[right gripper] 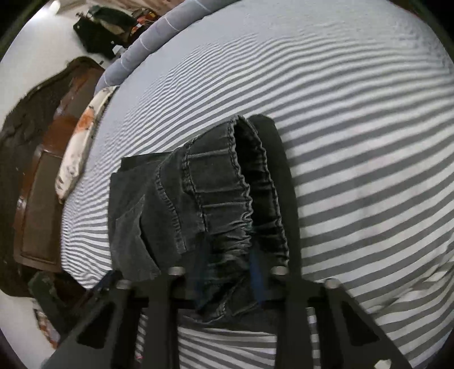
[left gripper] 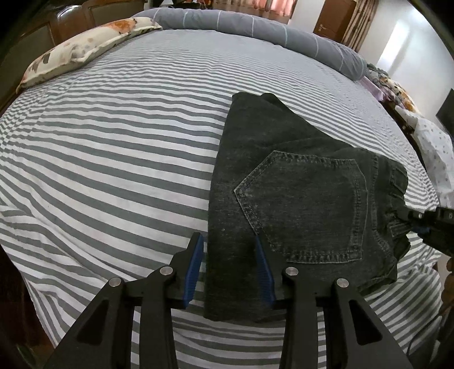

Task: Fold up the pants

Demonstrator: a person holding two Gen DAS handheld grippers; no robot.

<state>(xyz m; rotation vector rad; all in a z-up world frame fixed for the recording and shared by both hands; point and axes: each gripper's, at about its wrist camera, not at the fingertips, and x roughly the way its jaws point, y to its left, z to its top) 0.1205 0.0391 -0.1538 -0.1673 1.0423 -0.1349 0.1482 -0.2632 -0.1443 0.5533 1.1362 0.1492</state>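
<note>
Dark grey jeans point(left gripper: 298, 176) lie folded on the striped bed sheet point(left gripper: 113, 147), back pocket point(left gripper: 306, 207) facing up. My left gripper point(left gripper: 228, 238) straddles the near left edge of the fold. Its blue pads point(left gripper: 195, 264) stand apart, and sheet shows between the left pad and the cloth. My right gripper point(left gripper: 411, 218) comes in from the right at the waistband. In the right wrist view the elastic waistband point(right gripper: 227, 204) is bunched between the fingers of the right gripper point(right gripper: 227, 255), which is shut on it. The pads are partly hidden by the denim.
A floral pillow point(left gripper: 85, 45) lies at the far left of the bed and a rolled grey duvet point(left gripper: 255, 25) runs along the far side. A wooden headboard point(right gripper: 37, 198) stands beyond the pillow. Patterned cloth point(left gripper: 434, 147) is piled off the right edge.
</note>
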